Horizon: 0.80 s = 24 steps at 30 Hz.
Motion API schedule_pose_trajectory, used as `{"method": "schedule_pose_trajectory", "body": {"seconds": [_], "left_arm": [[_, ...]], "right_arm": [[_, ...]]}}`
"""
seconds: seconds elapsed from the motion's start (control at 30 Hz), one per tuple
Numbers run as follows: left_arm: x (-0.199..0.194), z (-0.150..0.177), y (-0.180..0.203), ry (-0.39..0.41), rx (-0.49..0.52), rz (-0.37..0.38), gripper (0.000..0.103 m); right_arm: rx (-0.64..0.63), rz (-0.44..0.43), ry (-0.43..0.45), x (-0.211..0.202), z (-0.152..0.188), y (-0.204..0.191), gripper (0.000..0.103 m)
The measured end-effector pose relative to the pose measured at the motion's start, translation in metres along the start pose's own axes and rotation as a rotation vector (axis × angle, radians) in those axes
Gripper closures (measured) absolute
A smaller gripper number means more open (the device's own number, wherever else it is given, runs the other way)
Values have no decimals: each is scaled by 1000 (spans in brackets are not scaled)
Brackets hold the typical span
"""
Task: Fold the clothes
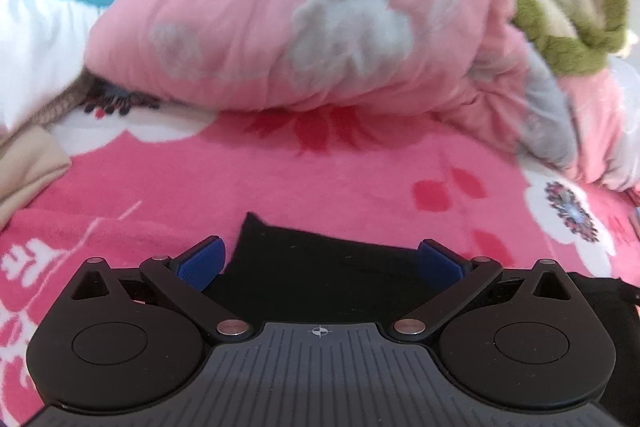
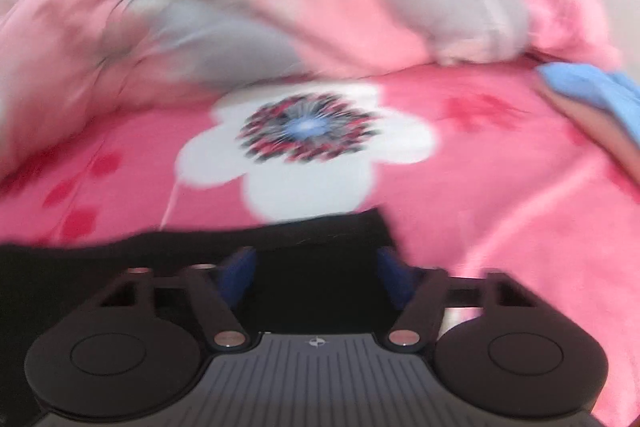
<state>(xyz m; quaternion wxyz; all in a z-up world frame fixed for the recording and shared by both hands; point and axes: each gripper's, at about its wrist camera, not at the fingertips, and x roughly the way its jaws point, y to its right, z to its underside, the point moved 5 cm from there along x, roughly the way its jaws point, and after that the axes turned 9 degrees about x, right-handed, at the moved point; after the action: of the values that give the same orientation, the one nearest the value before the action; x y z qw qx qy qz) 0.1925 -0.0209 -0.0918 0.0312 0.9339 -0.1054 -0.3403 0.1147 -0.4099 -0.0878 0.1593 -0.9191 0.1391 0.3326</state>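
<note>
- Black garment (image 1: 320, 275) lies on the pink flowered bed (image 1: 280, 179), one corner under each claw.
- Left claw (image 1: 322, 263) wide, cloth between fingers, not pinched.
- Right claw (image 2: 316, 273) narrower; grip unclear through blur.
- Fold apparently barely begun.

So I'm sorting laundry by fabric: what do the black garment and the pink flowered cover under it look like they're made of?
Black garment: matte, thin-looking cloth, probably cotton or a knit; it lies flat with a crisp edge, no sheen. Pink flowered cover: seems plush fleece; its surface looks soft and fuzzy, with a printed pattern. Blur leaves the weave of both uncertain.
</note>
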Motion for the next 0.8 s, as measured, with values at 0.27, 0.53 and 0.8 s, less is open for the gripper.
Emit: {"method": "schedule_pose_trajectory", "body": {"seconds": [0.27, 0.53, 0.8], "left_arm": [[23, 14, 16, -80, 157, -64, 2], [-32, -1, -5, -3, 106, -58, 1], [-94, 61, 24, -56, 197, 76, 0]], "right_arm": [[-24, -170, -84, 13, 7, -18, 80], [186, 75, 54, -31, -2, 68, 88], [-8, -187, -77, -74, 60, -17, 88]]}}
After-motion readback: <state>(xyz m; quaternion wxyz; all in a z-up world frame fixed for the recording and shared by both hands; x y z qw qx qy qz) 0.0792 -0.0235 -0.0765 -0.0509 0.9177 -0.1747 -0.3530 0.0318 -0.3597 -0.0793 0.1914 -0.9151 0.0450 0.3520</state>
